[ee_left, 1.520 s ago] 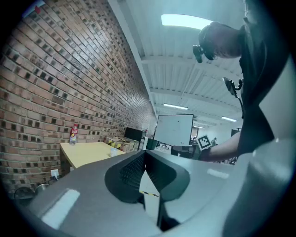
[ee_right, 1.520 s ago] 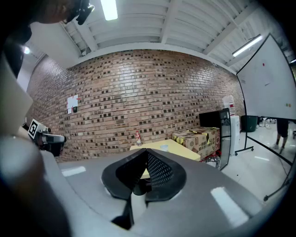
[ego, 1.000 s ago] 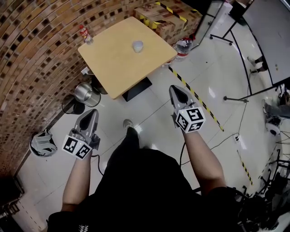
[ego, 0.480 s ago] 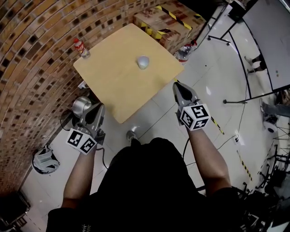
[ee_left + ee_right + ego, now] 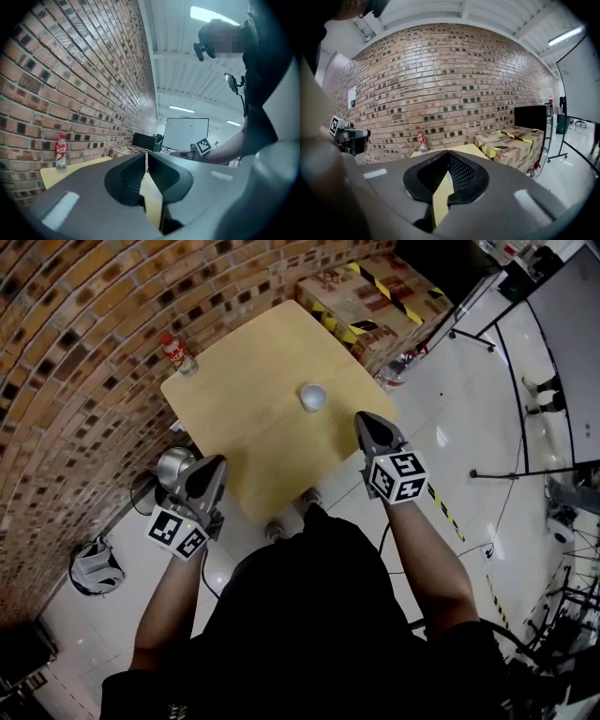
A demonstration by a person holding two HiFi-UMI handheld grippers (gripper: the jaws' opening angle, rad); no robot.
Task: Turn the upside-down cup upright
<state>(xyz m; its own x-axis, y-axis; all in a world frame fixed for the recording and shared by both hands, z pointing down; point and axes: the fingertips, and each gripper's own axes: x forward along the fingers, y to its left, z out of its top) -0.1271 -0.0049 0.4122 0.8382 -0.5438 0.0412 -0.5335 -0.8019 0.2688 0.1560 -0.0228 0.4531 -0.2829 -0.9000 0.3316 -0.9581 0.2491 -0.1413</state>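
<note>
A small pale cup [image 5: 312, 397] stands mouth-down near the middle of the square wooden table [image 5: 253, 427]. My left gripper [image 5: 217, 463] is held level at the table's near left edge, its tips meeting with nothing between them [image 5: 146, 153]. The right gripper [image 5: 361, 418] hangs over the near right edge, a short way in front of the cup, shut and empty [image 5: 449, 152]. Neither gripper view shows the cup; the jaws block it.
A red-labelled bottle [image 5: 178, 354] stands at the table's far left corner by the brick wall [image 5: 84, 352]. Cardboard boxes [image 5: 375, 292] with hazard tape sit beyond the table. A metal pot [image 5: 172, 466] and a grey helmet-like object [image 5: 94, 568] lie on the floor at left.
The person has walked up to the table. Both grippers, earlier over the floor, now reach its near edge, and the cup sits closer to the right gripper.
</note>
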